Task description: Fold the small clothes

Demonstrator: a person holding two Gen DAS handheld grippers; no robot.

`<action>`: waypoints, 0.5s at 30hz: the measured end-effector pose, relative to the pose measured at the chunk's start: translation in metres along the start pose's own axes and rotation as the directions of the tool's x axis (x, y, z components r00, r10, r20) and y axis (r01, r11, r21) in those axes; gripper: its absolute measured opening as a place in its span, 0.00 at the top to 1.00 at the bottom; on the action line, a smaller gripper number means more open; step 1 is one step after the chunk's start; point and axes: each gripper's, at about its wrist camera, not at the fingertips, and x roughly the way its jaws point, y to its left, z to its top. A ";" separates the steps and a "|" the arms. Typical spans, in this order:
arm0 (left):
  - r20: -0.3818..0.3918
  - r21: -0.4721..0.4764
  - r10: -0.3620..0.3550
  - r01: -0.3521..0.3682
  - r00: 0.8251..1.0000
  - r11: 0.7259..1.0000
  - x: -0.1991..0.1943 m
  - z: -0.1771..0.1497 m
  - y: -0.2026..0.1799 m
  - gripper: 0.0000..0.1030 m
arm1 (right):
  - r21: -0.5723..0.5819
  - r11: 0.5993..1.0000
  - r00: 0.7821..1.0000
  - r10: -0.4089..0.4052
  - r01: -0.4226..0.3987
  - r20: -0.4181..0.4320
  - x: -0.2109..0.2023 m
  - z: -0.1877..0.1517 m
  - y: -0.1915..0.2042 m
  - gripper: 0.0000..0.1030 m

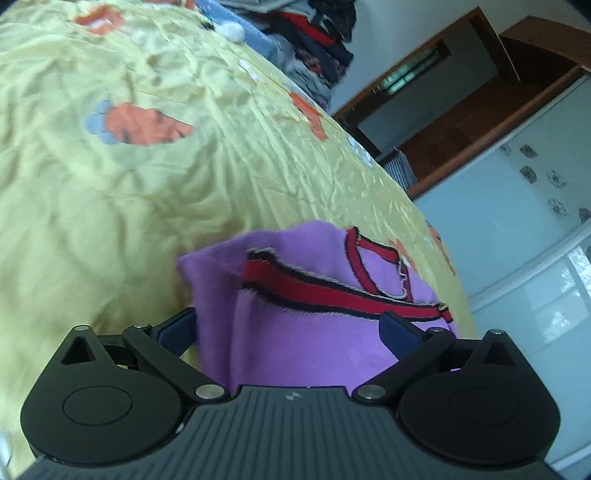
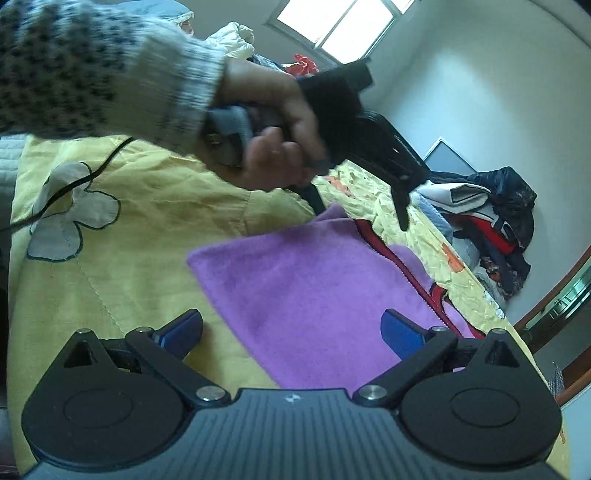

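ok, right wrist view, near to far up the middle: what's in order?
Right gripper, fingers open → purple garment on the yellow bedspread → hand holding the left gripper over the garment's far edge → window.

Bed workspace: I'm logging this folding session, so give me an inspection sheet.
Surface: yellow bedspread, wrinkled, flower appliqués.
Job's things: purple garment with red trim, lying on the bedspread.
Clutter: clothes pile at the far edge.
Grippers: left gripper open over the garment's far edge; right gripper open, above the near part.
Cables: black cable across the bedspread.
Surroundings: window, wooden door frame.
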 end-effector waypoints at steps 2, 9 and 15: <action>-0.017 -0.021 -0.007 0.007 1.000 1.000 0.006 0.007 0.001 0.15 | -0.008 1.000 1.000 -0.008 0.008 0.002 -0.003 0.000 0.003 0.00; -0.103 -0.136 -0.027 0.013 0.994 0.991 0.021 0.016 0.023 0.86 | -0.117 0.991 0.997 -0.067 0.072 0.048 -0.004 0.005 0.021 0.00; -0.096 -0.149 -0.013 -0.002 0.995 0.989 0.023 0.015 0.023 0.87 | -0.198 0.979 0.997 -0.030 0.043 0.066 -0.001 0.011 0.034 0.04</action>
